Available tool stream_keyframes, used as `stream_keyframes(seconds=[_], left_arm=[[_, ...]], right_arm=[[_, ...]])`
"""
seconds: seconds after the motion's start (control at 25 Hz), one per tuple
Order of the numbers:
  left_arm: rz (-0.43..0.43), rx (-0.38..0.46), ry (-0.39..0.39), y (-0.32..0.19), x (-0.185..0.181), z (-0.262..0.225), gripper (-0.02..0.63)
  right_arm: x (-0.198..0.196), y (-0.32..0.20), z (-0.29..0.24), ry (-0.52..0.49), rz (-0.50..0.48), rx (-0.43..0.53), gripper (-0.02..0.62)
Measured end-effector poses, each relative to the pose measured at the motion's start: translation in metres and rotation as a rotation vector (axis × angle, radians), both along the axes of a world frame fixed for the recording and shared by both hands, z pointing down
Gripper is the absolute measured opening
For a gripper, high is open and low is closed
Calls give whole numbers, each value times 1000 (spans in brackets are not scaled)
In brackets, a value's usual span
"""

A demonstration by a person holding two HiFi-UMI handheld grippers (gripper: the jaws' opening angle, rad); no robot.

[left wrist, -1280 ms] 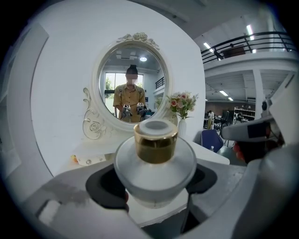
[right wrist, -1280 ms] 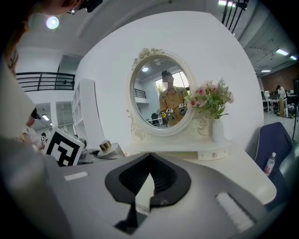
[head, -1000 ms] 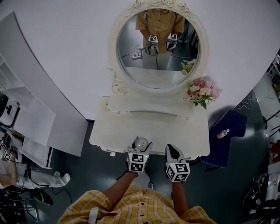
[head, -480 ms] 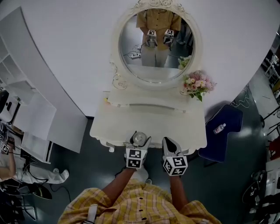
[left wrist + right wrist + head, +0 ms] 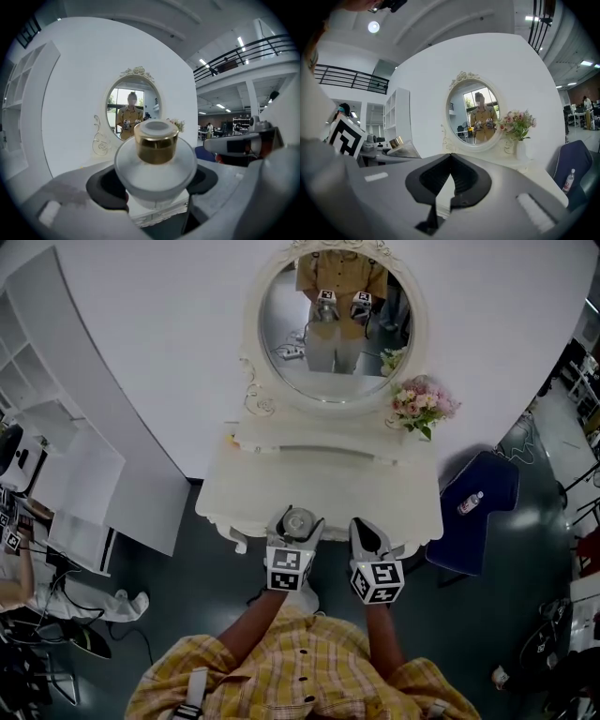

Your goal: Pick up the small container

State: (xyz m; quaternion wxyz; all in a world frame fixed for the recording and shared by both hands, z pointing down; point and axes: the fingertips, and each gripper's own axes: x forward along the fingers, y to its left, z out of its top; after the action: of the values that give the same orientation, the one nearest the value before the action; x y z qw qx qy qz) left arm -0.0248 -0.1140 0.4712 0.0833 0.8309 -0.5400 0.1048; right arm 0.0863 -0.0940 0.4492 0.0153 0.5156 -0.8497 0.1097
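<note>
White ornate worktop (image 5: 319,486) lies just ahead of the left gripper (image 5: 154,186), whose jaws clamp the small frosted round container with gold cap (image 5: 155,157) by its curved belly; any slackening could let it slip. Right gripper (image 5: 449,183) is closed, empty.

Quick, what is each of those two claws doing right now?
Left gripper: jaws shut on the jar, which has a gold lid.
Right gripper: jaws shut, holding nothing.
</note>
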Motion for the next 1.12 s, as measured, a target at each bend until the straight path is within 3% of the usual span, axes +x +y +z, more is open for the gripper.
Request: stream_keyframes(seconds=[0.52, 1.12], left_arm=[[-7, 73, 19, 26, -9, -19, 348], [-9, 93, 33, 36, -16, -25, 347]], right_arm=[[1, 20, -12, 8, 13, 42, 0], [0, 26, -22, 1, 28, 69, 0]])
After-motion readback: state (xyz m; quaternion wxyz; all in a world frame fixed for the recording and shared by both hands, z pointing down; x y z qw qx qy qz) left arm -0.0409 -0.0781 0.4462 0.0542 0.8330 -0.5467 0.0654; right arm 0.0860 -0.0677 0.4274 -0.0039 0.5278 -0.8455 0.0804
